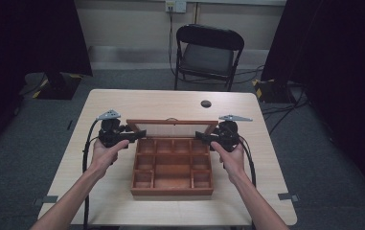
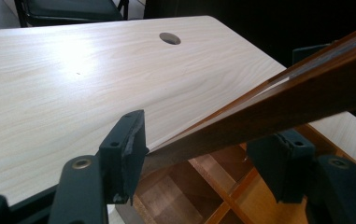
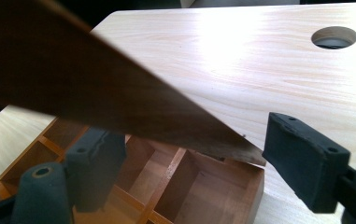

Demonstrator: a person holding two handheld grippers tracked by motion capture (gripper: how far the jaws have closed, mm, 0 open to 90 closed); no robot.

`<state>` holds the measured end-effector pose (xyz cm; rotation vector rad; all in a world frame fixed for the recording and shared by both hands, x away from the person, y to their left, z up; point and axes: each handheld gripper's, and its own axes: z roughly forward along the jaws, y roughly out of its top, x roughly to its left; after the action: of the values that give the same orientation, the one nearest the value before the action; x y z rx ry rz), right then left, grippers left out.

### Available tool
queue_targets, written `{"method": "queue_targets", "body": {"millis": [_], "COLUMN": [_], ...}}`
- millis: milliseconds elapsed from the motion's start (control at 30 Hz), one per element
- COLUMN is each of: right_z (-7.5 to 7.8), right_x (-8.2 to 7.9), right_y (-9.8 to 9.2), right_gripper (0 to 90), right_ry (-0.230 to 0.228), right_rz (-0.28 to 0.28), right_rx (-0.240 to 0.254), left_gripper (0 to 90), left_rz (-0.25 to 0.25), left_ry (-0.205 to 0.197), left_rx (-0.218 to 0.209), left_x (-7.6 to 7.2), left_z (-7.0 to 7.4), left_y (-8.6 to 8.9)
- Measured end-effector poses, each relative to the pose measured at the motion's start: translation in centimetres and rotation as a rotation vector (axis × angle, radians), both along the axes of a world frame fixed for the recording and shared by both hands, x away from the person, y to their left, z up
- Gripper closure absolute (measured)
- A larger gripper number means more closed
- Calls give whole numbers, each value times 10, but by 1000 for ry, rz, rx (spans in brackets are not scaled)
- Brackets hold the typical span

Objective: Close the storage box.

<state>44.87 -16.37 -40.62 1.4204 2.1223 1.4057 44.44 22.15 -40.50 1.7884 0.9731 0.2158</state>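
On the table point(image 1: 122, 103) sits my wooden box point(image 1: 172, 190), its lid point(image 1: 172, 122) raised at the far edge. My left gripper point(image 1: 138, 134) flanks the lid's left corner, jaws part open, and the near pad point(image 2: 128, 156) looks just clear of the wood. My right gripper point(image 1: 203, 136) stands at the right corner, jaws spread around the lid's edge, not pressing it.

The high view looks forward and down from above the table's point(image 1: 122, 103) near edge, well back from the wooden box point(image 1: 172, 179). Each gripper view sits close and low at one far corner of the box, facing under its raised lid point(image 2: 306, 93). All three share box, lid and tabletop hole point(image 1: 206, 103).
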Motion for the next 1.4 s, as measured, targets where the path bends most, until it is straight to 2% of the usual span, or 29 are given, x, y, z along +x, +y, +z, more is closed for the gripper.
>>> {"method": "queue_targets", "body": {"millis": [167, 400, 433, 500, 567, 667, 833, 1000, 1133, 1233, 1400], "right_z": [-1, -3, -3, -4, -4, -4, -7, -9, -12, -15, -11], "right_x": [-5, -15, -17, -19, -21, -25, -29, -31, -31, -33, -39], "right_y": [-3, 1, 1, 1, 2, 7, 12, 16, 13, 7, -2], "right_gripper": [196, 211, 210, 209, 180, 144, 141, 140, 157, 181, 207], "right_ry": [20, 21, 22, 25, 34, 36, 42, 40, 56, 70, 76], "right_rz": [2, 26, 26, 25, 16, 15, 1, 25, 38, 53, 61], "right_rx": [3, -14, -18, -16, -7, -34, -31, -37, -30, -32, -35], "left_gripper": [346, 299, 299, 298, 305, 301, 291, 294, 291, 252, 225], "left_rz": [-13, -41, -42, -40, -48, -55, -50, -41, -52, -51, -57], "left_ry": [13, 38, 39, 41, 47, 43, 51, 52, 49, 49, 42], "left_rx": [15, 53, 41, 43, 48, 72, 62, 47, 41, 36, 36], "left_x": [-5, -9, -10, -12, -13, -17, -15, -16, -17, -19, -23], "left_z": [0, -3, -4, -4, -4, -5, -6, -9, -8, -8, -8], "left_y": [2, 2, 2, 3, 4, 3, 8, 13, 14, 15, 17]}}
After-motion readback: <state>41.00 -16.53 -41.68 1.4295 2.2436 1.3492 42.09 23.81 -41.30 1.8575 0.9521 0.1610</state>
